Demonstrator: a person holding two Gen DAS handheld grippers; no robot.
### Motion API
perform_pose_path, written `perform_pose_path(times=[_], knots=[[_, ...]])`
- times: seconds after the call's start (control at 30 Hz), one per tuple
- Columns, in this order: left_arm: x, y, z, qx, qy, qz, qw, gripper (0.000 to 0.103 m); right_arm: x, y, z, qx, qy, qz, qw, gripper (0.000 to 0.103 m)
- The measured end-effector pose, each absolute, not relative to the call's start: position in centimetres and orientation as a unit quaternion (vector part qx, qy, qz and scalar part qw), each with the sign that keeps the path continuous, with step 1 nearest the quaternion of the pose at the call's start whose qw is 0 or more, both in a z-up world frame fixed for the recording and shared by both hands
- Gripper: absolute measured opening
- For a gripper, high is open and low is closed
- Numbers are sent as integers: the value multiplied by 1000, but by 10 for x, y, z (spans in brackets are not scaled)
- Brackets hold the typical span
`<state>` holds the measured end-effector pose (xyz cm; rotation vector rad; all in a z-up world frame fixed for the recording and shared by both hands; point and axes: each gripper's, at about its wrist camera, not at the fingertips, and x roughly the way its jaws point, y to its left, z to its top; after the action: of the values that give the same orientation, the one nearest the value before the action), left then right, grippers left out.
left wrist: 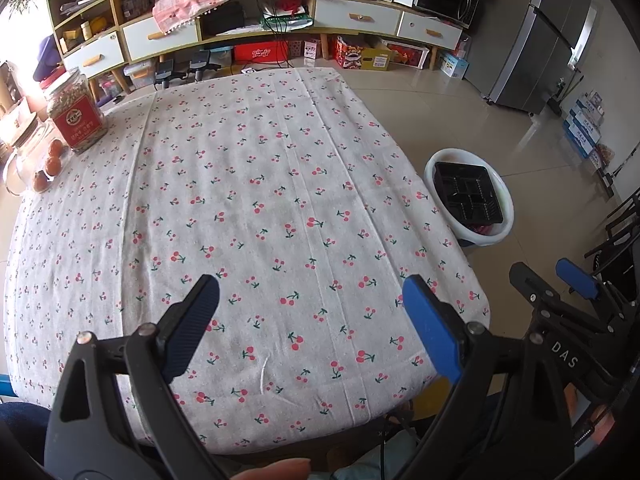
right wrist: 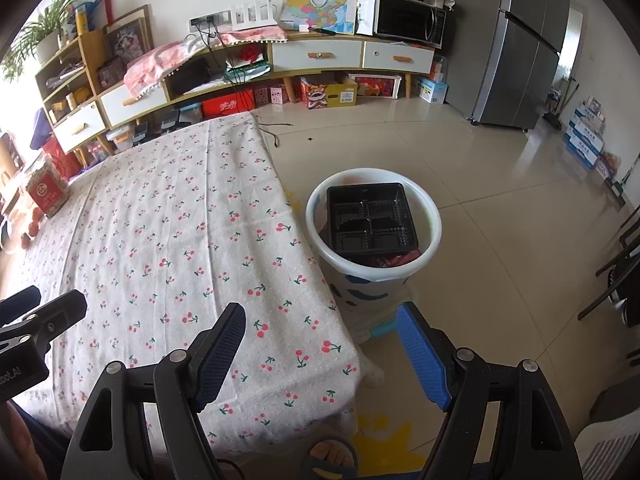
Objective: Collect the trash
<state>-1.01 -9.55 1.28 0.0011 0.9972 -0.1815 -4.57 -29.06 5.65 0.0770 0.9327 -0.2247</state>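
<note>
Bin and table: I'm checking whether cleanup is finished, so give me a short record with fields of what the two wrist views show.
bin: white bin on the floor, beside the table's right edge
bin contents: black compartment tray lying on top, something red under it
table: cherry-print cloth, bare in the middle
left on table: jar with red label and orange fruits, far left corner
left gripper: open, holding nothing
right gripper: open, holding nothing
</note>
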Motion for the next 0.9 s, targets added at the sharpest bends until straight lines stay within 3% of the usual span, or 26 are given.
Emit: perform_pose_path(times=[0.9], knots=[[-15,-102,15,8,470,-104,876,93,-39,-293,52,29,454,-102,885,79]])
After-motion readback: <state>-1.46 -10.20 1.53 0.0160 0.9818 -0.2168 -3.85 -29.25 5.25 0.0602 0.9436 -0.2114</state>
